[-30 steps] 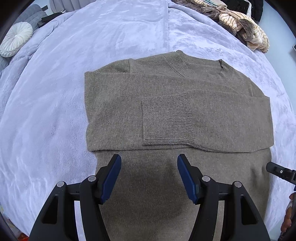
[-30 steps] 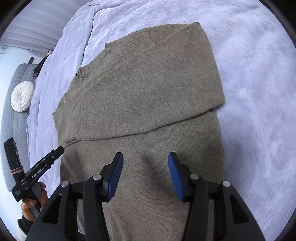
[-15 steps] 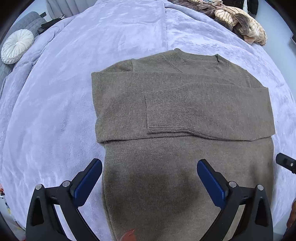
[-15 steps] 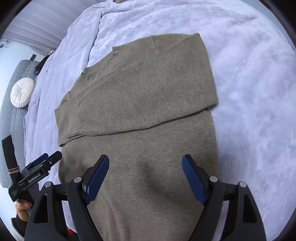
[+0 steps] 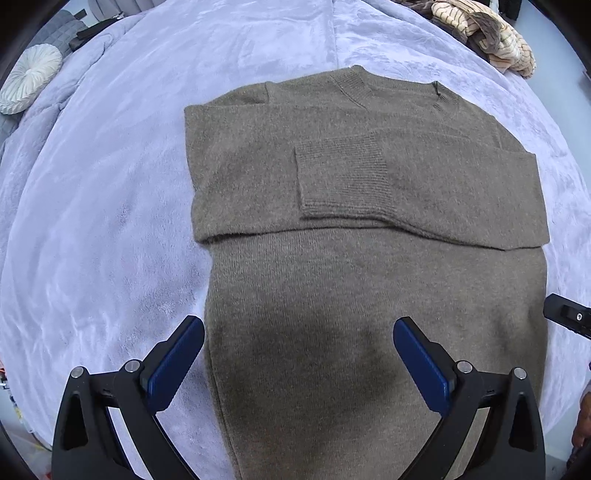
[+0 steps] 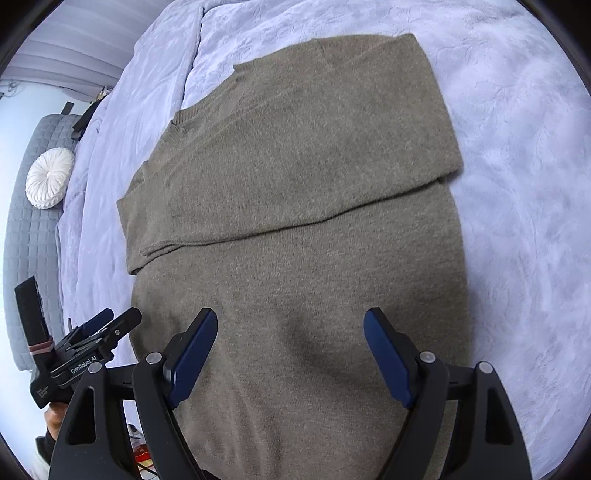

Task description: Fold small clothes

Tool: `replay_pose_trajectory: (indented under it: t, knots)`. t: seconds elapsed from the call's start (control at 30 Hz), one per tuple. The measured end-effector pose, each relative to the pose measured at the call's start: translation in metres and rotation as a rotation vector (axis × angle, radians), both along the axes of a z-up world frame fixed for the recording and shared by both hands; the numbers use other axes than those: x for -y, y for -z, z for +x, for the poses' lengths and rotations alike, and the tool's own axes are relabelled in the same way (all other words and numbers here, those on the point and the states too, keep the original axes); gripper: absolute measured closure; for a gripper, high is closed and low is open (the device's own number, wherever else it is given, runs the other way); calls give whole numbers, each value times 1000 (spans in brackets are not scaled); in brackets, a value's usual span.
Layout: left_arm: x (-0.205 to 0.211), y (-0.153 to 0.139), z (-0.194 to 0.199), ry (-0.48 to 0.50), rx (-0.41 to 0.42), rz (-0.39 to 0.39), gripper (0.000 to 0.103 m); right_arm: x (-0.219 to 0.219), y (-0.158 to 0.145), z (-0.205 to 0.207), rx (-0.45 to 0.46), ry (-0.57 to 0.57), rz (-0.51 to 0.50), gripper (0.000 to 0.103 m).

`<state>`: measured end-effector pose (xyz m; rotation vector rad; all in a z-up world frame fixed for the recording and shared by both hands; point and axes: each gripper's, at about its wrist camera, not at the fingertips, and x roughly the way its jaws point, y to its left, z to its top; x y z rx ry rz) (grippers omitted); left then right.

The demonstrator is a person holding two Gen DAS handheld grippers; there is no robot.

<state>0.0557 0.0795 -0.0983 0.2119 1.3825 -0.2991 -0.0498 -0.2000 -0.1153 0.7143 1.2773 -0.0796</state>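
An olive-brown knit sweater [image 5: 369,266] lies flat on the bed, collar at the far end, both sleeves folded across the chest with a ribbed cuff [image 5: 340,177] on top. It also shows in the right wrist view [image 6: 303,221]. My left gripper [image 5: 298,349] is open and empty, above the sweater's lower left part. My right gripper [image 6: 291,345] is open and empty, above the lower right part. The sweater's bottom hem is hidden below both views. The left gripper also shows at the left of the right wrist view [image 6: 107,323].
A lilac plush blanket [image 5: 110,203] covers the bed. A pile of striped clothes [image 5: 484,33] lies at the far right corner. A round white cushion [image 6: 50,177] rests on a grey quilted seat [image 6: 29,236] beside the bed.
Both grippers opened wide from a narrower gap and drew back a little toward the sweater's lower end. The sweater has not moved.
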Motion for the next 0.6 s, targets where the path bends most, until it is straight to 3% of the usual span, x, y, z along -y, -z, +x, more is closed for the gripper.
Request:
replay_pose_trajectory:
  t: [0.37, 0.5, 0.6]
  knots:
    - [-50, 7, -31, 28, -68, -54, 0, 14, 15, -33, -67, 18, 41, 19]
    - [-71, 14, -48, 16, -126, -69, 0, 26, 22, -63, -101, 66, 53, 19]
    - [-85, 19, -66, 10, -206, -138, 0, 32, 26, -85, -127, 90, 74, 19]
